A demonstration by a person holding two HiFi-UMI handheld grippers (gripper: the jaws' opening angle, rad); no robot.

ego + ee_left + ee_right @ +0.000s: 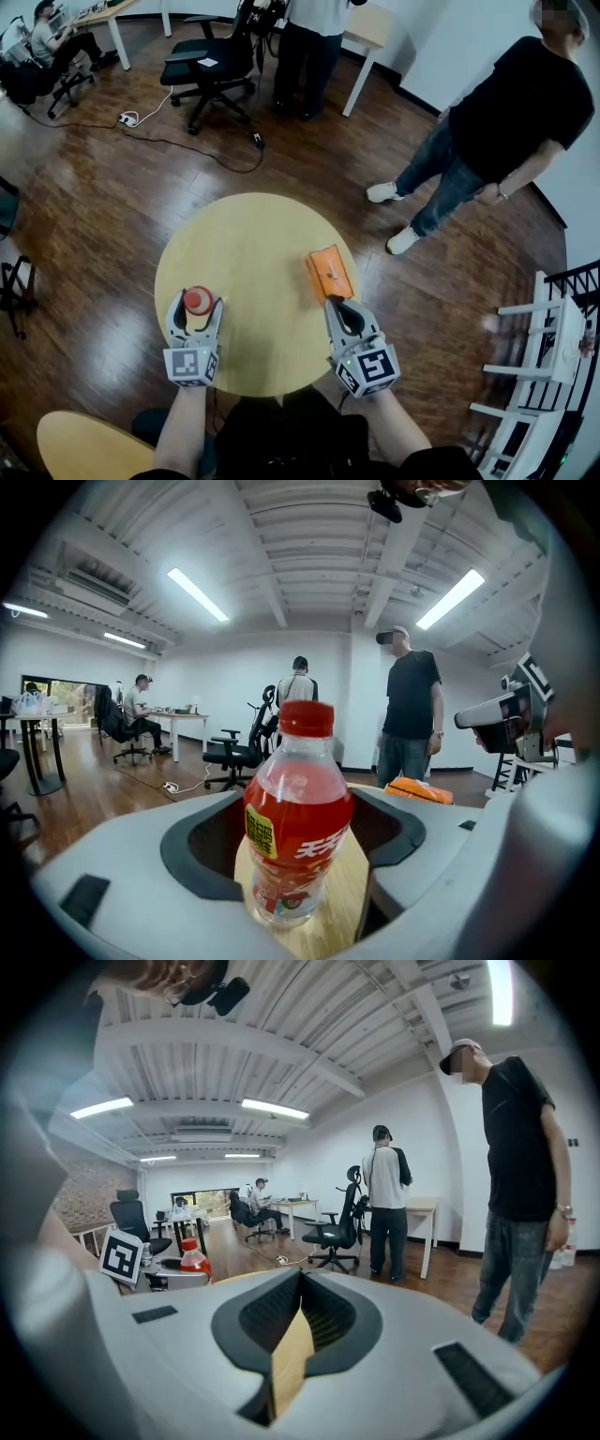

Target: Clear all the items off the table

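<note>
A clear bottle of red drink with a red cap (198, 300) (295, 827) stands upright on the round wooden table (253, 244), near its front left edge. My left gripper (196, 314) is open around it, one jaw on each side, with a gap showing between each pad and the bottle. An orange packet (329, 272) (419, 789) lies flat on the right part of the table. My right gripper (335, 303) (298, 1279) is shut and empty, its tips at the packet's near edge. The bottle (194, 1260) also shows at the left of the right gripper view.
A person in black (506, 122) stands on the wood floor to the far right of the table. Another person (309, 47) and a black office chair (211, 66) are at the back. A white rack (544, 347) stands at the right, and a second round wooden top (89, 445) at the bottom left.
</note>
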